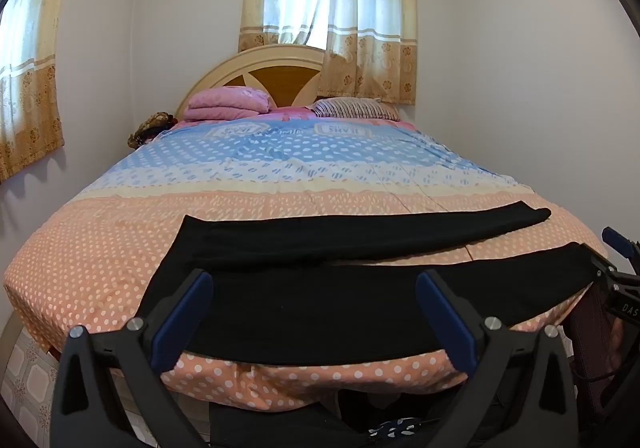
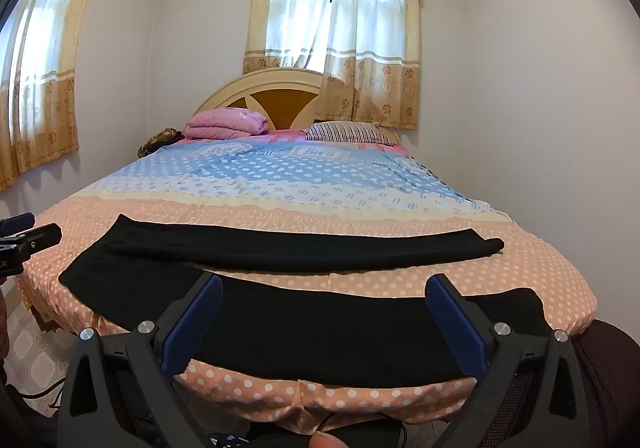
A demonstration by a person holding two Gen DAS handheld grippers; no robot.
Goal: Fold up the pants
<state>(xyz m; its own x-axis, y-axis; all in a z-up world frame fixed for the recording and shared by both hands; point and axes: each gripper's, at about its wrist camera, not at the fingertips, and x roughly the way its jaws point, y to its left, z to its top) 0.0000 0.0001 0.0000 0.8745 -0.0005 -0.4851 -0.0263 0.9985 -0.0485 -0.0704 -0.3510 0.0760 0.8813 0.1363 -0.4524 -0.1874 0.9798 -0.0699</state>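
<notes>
Black pants [image 1: 320, 312] lie spread flat across the near end of the bed, waist at the left, both legs running right with a gap between them; they also show in the right wrist view [image 2: 320, 328]. My left gripper [image 1: 316, 312] is open, its blue pads on either side of the near leg close to the waist, at the bed's near edge. My right gripper [image 2: 324, 320] is open around the near leg further right, toward the cuff. Neither holds cloth. The right gripper's tip shows at the right edge of the left view [image 1: 616, 268].
The bed has a peach polka-dot cover [image 1: 100, 248] that turns blue further back. A folded pink blanket [image 1: 228, 102] and a striped pillow [image 1: 352, 108] lie by the headboard. Walls flank the bed; tiled floor [image 1: 24, 380] is at lower left.
</notes>
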